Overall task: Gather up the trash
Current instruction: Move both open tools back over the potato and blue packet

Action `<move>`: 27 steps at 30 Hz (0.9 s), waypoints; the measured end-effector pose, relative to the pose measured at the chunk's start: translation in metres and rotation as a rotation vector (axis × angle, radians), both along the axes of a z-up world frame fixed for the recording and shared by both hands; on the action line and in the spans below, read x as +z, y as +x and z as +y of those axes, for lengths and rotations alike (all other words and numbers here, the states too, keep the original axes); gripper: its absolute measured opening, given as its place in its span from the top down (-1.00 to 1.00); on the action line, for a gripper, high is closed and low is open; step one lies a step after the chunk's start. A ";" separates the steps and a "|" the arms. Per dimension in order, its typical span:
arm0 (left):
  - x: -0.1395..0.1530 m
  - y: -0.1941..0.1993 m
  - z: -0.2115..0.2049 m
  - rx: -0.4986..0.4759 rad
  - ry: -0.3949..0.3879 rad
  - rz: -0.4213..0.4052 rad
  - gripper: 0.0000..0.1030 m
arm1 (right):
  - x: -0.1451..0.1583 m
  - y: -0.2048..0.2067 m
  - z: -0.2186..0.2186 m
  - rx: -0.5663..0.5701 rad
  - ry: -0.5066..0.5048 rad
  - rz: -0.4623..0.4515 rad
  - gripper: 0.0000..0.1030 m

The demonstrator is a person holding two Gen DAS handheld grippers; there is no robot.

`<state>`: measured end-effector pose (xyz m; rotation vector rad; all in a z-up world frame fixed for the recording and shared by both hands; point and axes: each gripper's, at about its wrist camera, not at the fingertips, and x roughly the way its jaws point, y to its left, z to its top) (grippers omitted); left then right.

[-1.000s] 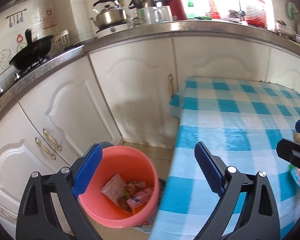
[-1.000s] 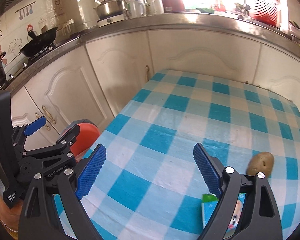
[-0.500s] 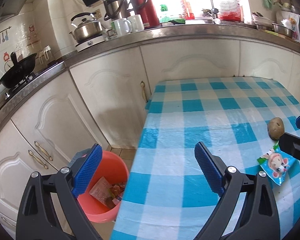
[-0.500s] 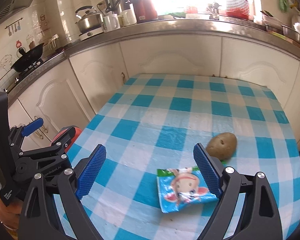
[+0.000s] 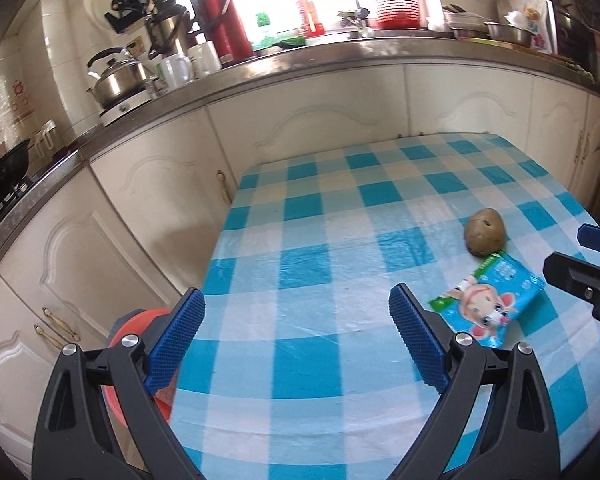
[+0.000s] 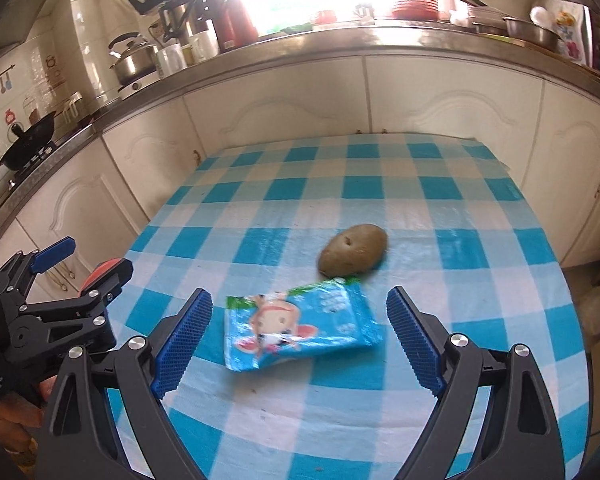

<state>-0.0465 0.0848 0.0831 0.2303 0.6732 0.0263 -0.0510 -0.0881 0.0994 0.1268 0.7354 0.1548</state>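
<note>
Left wrist view first: the left claw (image 5: 296, 340) is spread wide with nothing in it, hanging over the near edge of the bench (image 5: 320, 216) with its blue checked cloth. Down on the floor beside the bench you can just catch the rim of the orange-red trash bucket (image 5: 134, 322), mostly hidden behind the left finger. The snack wrapper (image 5: 490, 300) lies off to the right, touching the potato (image 5: 485, 231), and a bit of the other claw pokes in at the right edge.

Right wrist view: the right claw (image 6: 300, 336) is spread too, empty, and the wrapper sits flat on the cloth right between its fingers. Looks to me like the approach step for this pickup. Next move probably calls for dropping down and pinching the wrapper without nudging the potato.

Only the right view shows that lineup properly; the left one shows more of the bucket, which here is just a sliver behind the left claw.
</note>
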 end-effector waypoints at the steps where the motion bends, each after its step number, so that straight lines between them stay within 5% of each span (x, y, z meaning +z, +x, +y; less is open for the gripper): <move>1: 0.000 -0.002 -0.006 -0.026 -0.005 0.003 -0.82 | -0.002 -0.001 -0.006 -0.013 0.003 0.006 -0.72; 13: -0.009 -0.009 -0.052 -0.245 -0.121 0.075 -0.82 | -0.016 -0.019 -0.072 -0.156 0.013 0.016 -0.72; 27: -0.030 -0.008 -0.094 -0.427 -0.111 0.137 -0.82 | -0.025 -0.020 -0.105 -0.221 -0.028 0.011 -0.72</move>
